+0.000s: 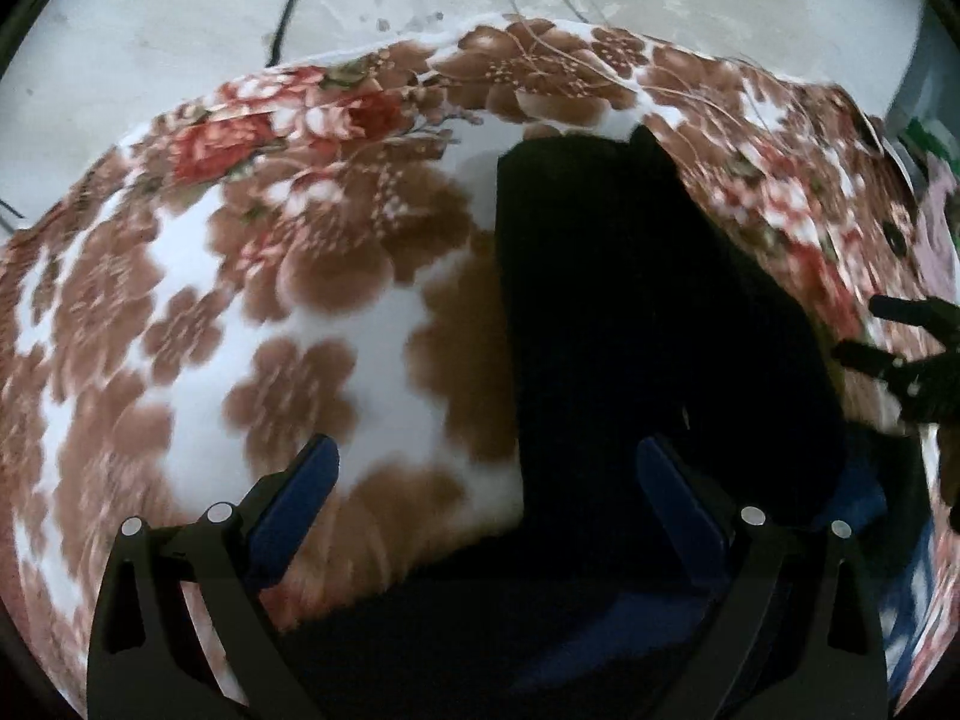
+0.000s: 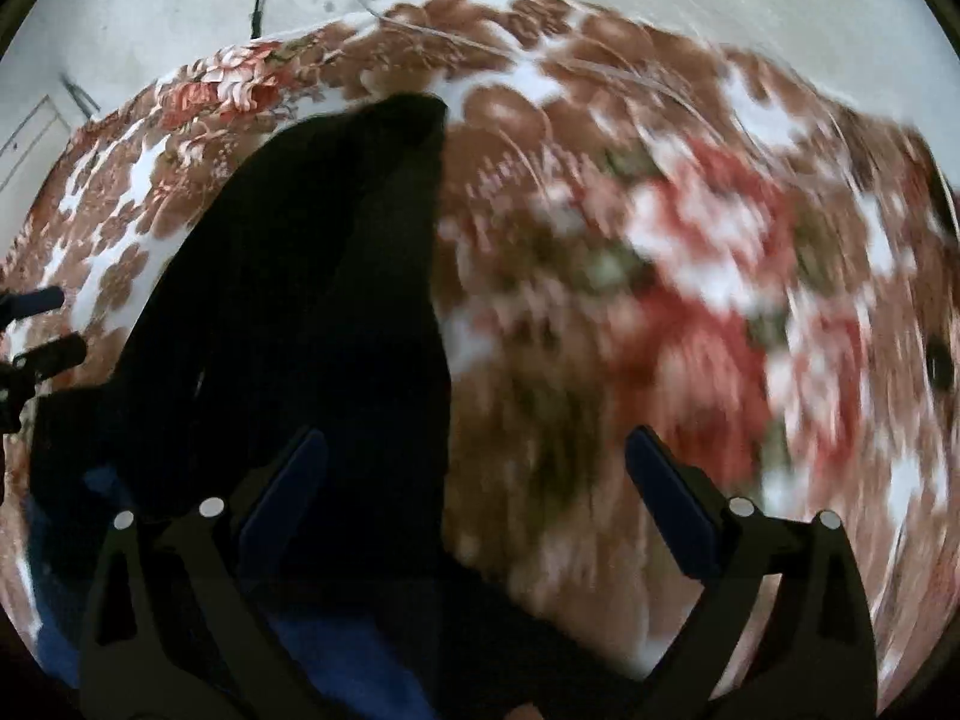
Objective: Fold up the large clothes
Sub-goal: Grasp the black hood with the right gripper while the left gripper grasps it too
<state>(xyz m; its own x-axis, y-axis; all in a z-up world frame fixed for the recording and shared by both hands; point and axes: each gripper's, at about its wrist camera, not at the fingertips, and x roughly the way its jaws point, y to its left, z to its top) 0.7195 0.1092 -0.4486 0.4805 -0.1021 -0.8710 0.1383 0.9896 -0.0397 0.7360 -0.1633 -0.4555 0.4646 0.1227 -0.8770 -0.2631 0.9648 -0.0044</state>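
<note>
Black garment (image 1: 630, 312) lying on floral blanket (image 1: 270, 276), left gripper (image 1: 489, 498) and right gripper (image 2: 477, 480) spread wide, empty.

Ahead of your left tool (image 1: 489, 474) the floral blanket (image 1: 252, 276) lies flat and bare, so you have free passage to the left. The dark garment (image 1: 630, 312) fills the middle. Your right tool (image 1: 882, 336) stands close at the garment's right edge; beyond it, the blanket (image 2: 690, 276) is bare.

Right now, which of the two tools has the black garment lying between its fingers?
The left tool: the black garment fills its right half. The right tool has mostly floral cover ahead.
</note>
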